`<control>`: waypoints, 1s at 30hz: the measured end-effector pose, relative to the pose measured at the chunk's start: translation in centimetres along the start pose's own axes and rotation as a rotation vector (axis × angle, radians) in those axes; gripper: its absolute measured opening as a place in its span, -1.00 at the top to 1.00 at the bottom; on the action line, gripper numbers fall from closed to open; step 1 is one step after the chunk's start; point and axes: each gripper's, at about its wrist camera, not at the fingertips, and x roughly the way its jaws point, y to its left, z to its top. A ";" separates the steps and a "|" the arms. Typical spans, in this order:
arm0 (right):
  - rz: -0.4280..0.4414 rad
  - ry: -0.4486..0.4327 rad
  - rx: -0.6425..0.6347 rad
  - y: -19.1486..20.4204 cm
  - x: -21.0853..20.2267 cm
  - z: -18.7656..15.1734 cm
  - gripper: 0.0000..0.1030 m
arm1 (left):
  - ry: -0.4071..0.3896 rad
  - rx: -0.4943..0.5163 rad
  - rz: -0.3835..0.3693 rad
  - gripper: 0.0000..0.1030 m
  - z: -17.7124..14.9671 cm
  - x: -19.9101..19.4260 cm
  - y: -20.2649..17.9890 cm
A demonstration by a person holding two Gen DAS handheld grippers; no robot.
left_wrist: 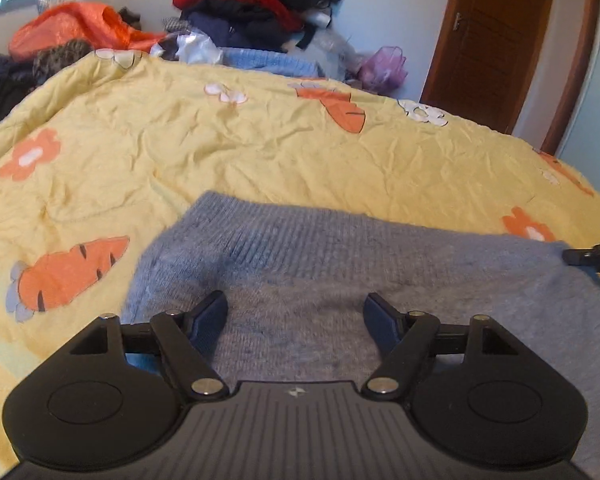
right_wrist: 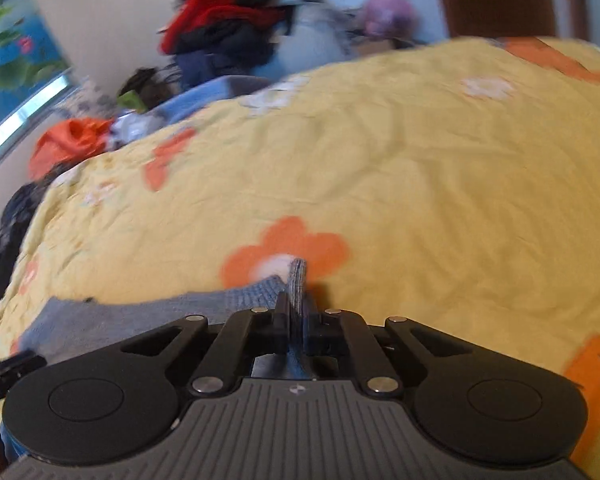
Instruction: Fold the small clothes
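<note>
A grey-blue knitted garment [left_wrist: 340, 256] lies spread on a yellow quilt [left_wrist: 220, 152] printed with carrots and flowers. My left gripper [left_wrist: 296, 312] hovers open over the garment's near part, with bare knit showing between its dark fingers and nothing pinched. In the right wrist view my right gripper [right_wrist: 296, 308] is shut on a corner of the same garment [right_wrist: 298, 280], and a fold of knit sticks up between its pads. The rest of the garment [right_wrist: 140, 316] trails off to the left. The tip of the right gripper [left_wrist: 592, 258] shows at the garment's right edge in the left wrist view.
A heap of red, dark and blue clothes [left_wrist: 252, 4] is piled beyond the quilt's far edge, beside an orange bag [left_wrist: 72, 28] and a purple bag [left_wrist: 384, 66]. A brown door [left_wrist: 496, 40] stands at the back right. A lotus picture [right_wrist: 8, 60] hangs on the left wall.
</note>
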 end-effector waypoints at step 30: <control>-0.126 -0.115 -0.376 7.4 -1.6 -8.4 -0.84 | 0.015 0.097 0.051 -0.99 1.8 3.3 -2.8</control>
